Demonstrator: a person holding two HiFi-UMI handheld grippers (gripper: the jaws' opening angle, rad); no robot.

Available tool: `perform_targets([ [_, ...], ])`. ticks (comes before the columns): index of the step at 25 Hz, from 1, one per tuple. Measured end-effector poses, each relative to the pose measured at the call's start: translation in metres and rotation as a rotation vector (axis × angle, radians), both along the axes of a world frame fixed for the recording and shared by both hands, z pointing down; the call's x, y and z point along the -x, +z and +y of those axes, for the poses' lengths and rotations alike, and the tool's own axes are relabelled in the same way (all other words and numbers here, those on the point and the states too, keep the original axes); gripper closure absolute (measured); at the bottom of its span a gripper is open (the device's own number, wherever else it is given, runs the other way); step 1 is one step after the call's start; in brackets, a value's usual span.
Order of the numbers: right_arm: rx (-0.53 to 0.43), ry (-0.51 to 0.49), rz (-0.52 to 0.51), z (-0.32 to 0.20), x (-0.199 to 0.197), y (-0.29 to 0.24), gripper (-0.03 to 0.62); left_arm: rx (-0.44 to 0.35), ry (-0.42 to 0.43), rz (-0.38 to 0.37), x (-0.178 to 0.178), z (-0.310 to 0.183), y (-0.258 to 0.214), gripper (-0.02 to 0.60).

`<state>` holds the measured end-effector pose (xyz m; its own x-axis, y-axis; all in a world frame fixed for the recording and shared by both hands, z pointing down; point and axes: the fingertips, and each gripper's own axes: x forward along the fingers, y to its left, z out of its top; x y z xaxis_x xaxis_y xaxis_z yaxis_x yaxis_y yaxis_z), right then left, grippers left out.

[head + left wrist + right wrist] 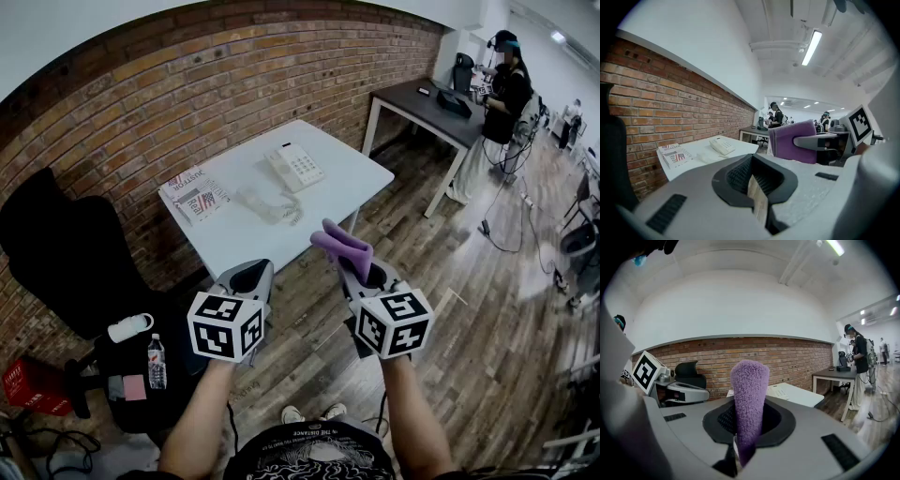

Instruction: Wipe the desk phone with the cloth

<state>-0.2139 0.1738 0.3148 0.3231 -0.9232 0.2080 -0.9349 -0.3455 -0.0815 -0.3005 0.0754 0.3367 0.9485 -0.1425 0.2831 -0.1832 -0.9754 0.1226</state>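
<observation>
The cream desk phone (pixel 295 167) lies on the white table (pixel 356 178) by the brick wall, its coiled cord (pixel 267 206) trailing toward me. It also shows as the phone (pixel 722 145) in the left gripper view and the phone (pixel 780 391) in the right gripper view. Both grippers hover in front of the table, short of its near edge. My right gripper (pixel 361 272) is shut on a folded purple cloth (pixel 342 246), which stands up from the jaws as the cloth (pixel 749 399). My left gripper (pixel 246 281) is shut with nothing in it.
A booklet (pixel 197 199) lies at the table's left end. A black office chair (pixel 66 253) stands left of me, with a water bottle (pixel 157 361) below it. A dark desk (pixel 441 103) with a person (pixel 506 84) is at the back right. Cables cross the wood floor.
</observation>
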Motion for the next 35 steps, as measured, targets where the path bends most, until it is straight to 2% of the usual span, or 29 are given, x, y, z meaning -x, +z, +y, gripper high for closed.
perform_targets([
  [10,0.006,0.02,0.003,-0.016,-0.003,0.005,0.549,0.018,0.022,0.0,-0.008,-0.015,0.007,0.575],
  [19,0.007,0.028,-0.015,-0.026,-0.032,0.016,0.549,0.025,0.032,-0.017,-0.036,-0.025,0.018,0.575],
  [25,0.005,0.008,-0.028,-0.045,-0.072,0.026,0.549,0.018,0.017,-0.034,-0.075,-0.043,0.026,0.575],
  [35,0.012,-0.063,-0.055,-0.08,-0.177,0.036,0.549,0.02,-0.059,-0.059,-0.171,-0.075,0.032,0.575],
])
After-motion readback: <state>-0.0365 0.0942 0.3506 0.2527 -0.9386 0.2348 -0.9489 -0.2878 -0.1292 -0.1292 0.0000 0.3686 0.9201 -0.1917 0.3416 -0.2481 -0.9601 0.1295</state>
